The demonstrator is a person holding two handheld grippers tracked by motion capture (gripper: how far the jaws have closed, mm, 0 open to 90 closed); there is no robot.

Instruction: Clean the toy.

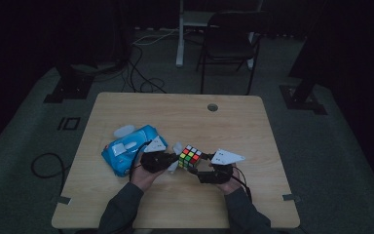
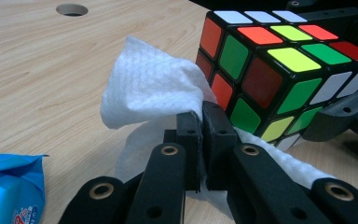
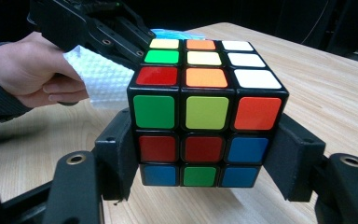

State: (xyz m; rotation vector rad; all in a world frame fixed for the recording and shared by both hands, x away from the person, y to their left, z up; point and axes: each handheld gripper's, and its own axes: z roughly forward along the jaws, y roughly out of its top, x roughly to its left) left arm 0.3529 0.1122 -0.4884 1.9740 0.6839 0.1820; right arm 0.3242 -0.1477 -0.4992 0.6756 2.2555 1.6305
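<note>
A scrambled Rubik's cube (image 1: pixel 190 157) (image 3: pixel 205 112) (image 2: pixel 279 79) is held just above the table's middle. My right gripper (image 3: pixel 205 163) (image 1: pixel 205 168) is shut on it, one jaw pad against each side of its lower layers. My left gripper (image 2: pixel 201 126) (image 1: pixel 171 161) is shut on a white wet wipe (image 2: pixel 149 88) (image 1: pixel 175 157) (image 3: pixel 103 77), whose folded sheet rests against the cube's left face. The jaws of the left gripper stand pinched together on the wipe's edge.
A blue wet-wipe pack (image 1: pixel 129 147) (image 2: pixel 9 186) lies on the wooden table (image 1: pixel 233 126) just left of my left hand. A round cable hole (image 1: pixel 213 107) (image 2: pixel 72 9) sits near the far edge. A black chair (image 1: pixel 229 41) stands beyond the table.
</note>
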